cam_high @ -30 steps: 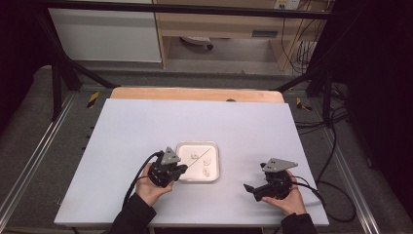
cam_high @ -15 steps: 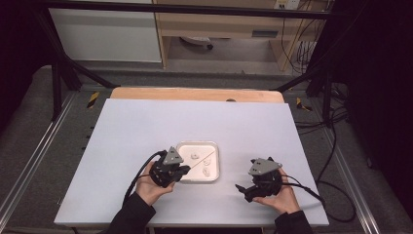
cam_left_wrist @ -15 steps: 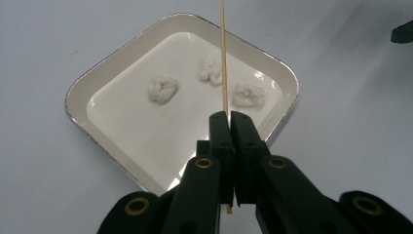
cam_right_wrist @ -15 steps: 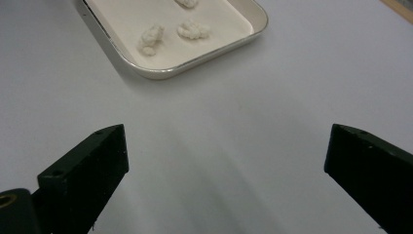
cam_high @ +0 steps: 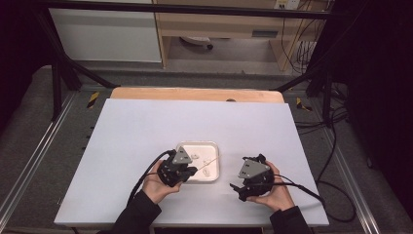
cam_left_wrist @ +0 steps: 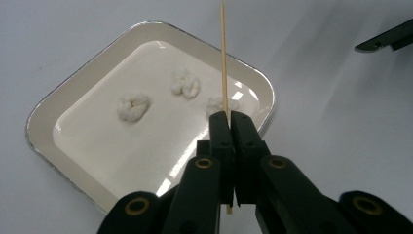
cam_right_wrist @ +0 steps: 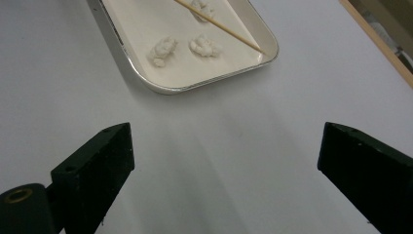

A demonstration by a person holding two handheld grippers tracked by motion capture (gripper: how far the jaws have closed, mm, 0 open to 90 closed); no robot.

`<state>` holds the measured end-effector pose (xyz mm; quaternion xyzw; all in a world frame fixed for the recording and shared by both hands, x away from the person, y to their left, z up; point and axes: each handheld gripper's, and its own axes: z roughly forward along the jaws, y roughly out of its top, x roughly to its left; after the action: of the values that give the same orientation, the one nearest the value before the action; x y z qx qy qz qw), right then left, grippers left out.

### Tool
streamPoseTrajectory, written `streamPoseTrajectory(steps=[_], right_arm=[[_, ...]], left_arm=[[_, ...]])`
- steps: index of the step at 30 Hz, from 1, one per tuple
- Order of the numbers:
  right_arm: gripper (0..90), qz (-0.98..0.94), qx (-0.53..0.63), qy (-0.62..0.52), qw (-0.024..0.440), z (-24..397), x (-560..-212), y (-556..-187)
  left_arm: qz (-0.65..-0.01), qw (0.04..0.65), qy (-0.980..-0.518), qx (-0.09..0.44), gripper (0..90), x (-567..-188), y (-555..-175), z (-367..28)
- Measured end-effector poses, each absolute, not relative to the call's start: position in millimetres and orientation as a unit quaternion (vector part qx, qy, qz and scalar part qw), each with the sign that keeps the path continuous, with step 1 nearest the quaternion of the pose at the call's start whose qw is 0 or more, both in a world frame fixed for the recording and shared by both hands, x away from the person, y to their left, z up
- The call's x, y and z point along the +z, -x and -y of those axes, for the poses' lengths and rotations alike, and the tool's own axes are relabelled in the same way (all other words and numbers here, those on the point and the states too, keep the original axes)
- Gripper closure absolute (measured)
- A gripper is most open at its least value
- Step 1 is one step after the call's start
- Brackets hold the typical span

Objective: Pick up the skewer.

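We see the left claw (cam_left_wrist: 228, 127) clamped on a thin wooden skewer (cam_left_wrist: 223, 53) that runs out ahead of it over the shallow white rectangular tray (cam_left_wrist: 53, 109) holding three white fluffy lumps (cam_left_wrist: 133, 107). The right claw (cam_right_wrist: 221, 158), jaws wide with nothing between them though just closing slightly, has shifted closer to the tray's right side on the white table (cam_high: 136, 131).

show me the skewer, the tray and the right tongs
skewer (cam_left_wrist: 224, 58), left gripper view, middle of the bare shaft above the shut jaws
tray (cam_left_wrist: 146, 141), left gripper view, bare floor
right tongs (cam_right_wrist: 224, 161), right gripper view, midway between its open jaws
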<state>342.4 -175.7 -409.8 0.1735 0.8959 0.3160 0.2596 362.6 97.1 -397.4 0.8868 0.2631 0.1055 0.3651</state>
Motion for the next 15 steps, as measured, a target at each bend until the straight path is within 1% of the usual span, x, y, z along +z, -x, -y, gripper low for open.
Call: streamPoseTrajectory(steps=[4, 7, 12, 15], right_arm=[[8.3, -0.899, 0.307, -0.159, 0.267, 171.2, -407.1, -341.4], [10.9, -0.901, 0.302, -0.145, 0.277, 169.2, -405.8, -340.7], [18.4, -0.905, 0.287, -0.107, 0.295, 164.9, -406.8, -339.4], [20.7, -0.907, 0.283, -0.090, 0.300, 163.6, -407.6, -339.1]], left_arm=[[-0.254, 0.360, -0.892, 0.103, 88.6, -396.3, -362.6, -89.1], [-0.244, 0.360, -0.895, 0.097, 88.6, -395.9, -362.2, -81.7], [-0.229, 0.353, -0.902, 0.091, 88.6, -394.8, -360.7, -70.0], [-0.219, 0.346, -0.908, 0.087, 88.6, -394.7, -360.1, -63.0]])
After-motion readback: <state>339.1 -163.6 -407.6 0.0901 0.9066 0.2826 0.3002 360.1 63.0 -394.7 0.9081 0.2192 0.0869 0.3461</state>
